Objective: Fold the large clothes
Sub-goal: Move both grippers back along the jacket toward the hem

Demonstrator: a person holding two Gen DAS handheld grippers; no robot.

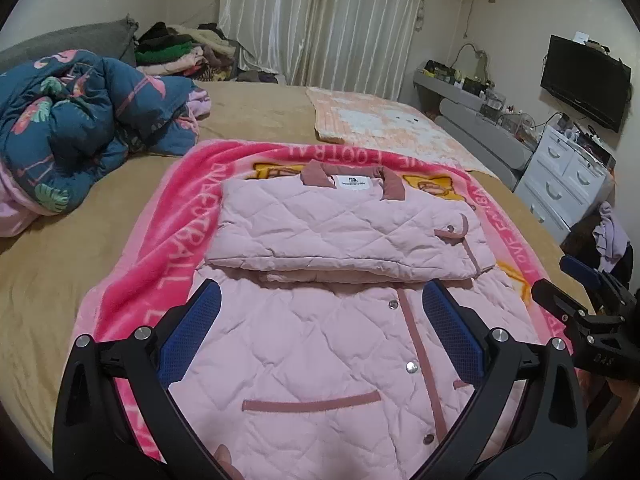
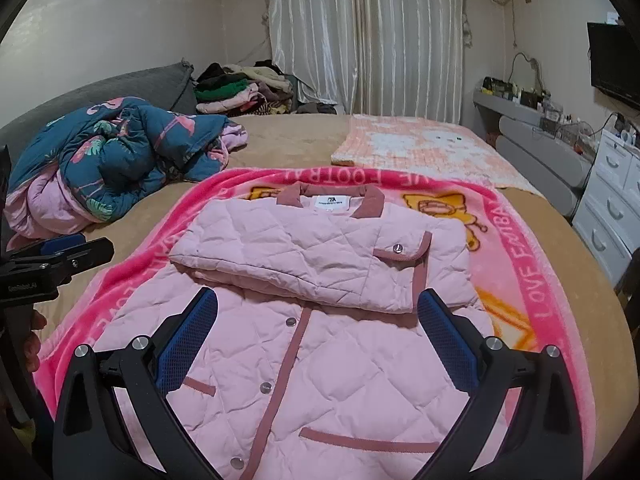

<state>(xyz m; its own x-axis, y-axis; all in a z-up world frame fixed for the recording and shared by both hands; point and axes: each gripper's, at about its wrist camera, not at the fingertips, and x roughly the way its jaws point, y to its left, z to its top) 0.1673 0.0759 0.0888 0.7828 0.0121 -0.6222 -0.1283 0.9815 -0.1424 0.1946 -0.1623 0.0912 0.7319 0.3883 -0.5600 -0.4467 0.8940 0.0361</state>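
A pale pink quilted jacket (image 1: 320, 344) with dusty-rose trim and snap buttons lies on a bright pink blanket (image 1: 160, 248) on the bed. Both sleeves are folded across its chest (image 1: 340, 232), below the collar. My left gripper (image 1: 320, 300) is open and empty, hovering over the jacket's lower front. My right gripper (image 2: 316, 312) is open and empty too, over the same area of the jacket (image 2: 320, 380). Each gripper shows at the other view's edge: the right gripper (image 1: 576, 300) in the left wrist view, the left gripper (image 2: 68, 252) in the right wrist view.
A crumpled blue flamingo-print duvet (image 1: 80, 128) lies on the bed's left. A folded peach blanket (image 1: 380, 120) lies at the far right. A pile of clothes (image 1: 180, 52) sits by the curtain. White drawers (image 1: 568, 176) and a television (image 1: 584, 80) stand on the right.
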